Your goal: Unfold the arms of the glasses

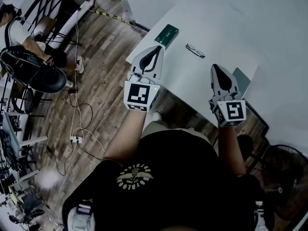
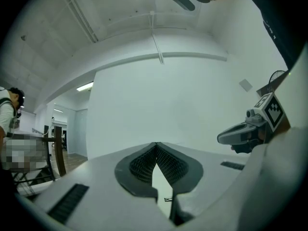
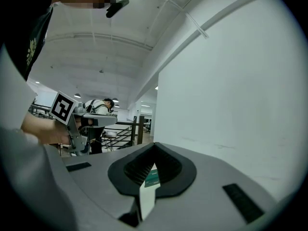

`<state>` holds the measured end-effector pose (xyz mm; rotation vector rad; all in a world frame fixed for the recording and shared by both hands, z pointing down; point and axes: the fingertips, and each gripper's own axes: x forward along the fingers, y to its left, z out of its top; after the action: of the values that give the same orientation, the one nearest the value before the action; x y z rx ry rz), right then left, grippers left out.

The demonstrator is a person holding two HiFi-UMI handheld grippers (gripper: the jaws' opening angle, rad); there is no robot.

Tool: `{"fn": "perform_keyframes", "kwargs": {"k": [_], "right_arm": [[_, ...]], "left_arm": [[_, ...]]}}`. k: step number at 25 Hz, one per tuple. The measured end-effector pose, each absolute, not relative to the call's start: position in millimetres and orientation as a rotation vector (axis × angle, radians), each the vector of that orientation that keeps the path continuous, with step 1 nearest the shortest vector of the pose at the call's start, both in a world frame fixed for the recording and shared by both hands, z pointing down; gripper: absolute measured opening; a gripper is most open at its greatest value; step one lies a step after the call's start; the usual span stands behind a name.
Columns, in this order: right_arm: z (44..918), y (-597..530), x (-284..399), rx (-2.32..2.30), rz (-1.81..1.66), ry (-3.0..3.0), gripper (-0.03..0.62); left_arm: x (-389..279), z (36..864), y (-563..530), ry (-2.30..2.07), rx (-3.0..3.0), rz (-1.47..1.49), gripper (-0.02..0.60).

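The black-framed glasses (image 1: 195, 50) lie folded on the white table (image 1: 226, 28), small and far from both grippers. Through the gap behind the left jaws they show again as the tiny glasses (image 2: 167, 199). My left gripper (image 1: 159, 47) hovers over the table's near-left edge, left of the glasses, its jaw tips meeting with nothing between them. My right gripper (image 1: 214, 67) hangs near the table's front edge, below and right of the glasses, also shut and empty. In the gripper views the left gripper (image 2: 156, 144) and right gripper (image 3: 155, 145) both have touching tips.
A green box (image 1: 166, 35) lies at the table's left edge, and shows as the green box (image 3: 152, 177) behind the right jaws. A grey-blue flat thing (image 1: 242, 81) sticks out at the front edge. A seated person (image 1: 19, 32), chairs and cables (image 1: 77, 129) fill the wooden floor at left. A fan (image 1: 284, 182) stands at bottom right.
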<state>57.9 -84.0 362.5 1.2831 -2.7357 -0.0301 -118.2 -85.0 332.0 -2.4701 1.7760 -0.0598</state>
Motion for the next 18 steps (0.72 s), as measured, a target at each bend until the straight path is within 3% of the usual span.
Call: {"fn": "perform_keyframes", "kwargs": {"k": [18], "right_arm": [[359.4,-68.2,66.1,1.627,-0.057,-2.468,0.000]], "left_arm": [[-101.7,335.8,-129.9,1.393,-2.732,0.036,0.008]]}}
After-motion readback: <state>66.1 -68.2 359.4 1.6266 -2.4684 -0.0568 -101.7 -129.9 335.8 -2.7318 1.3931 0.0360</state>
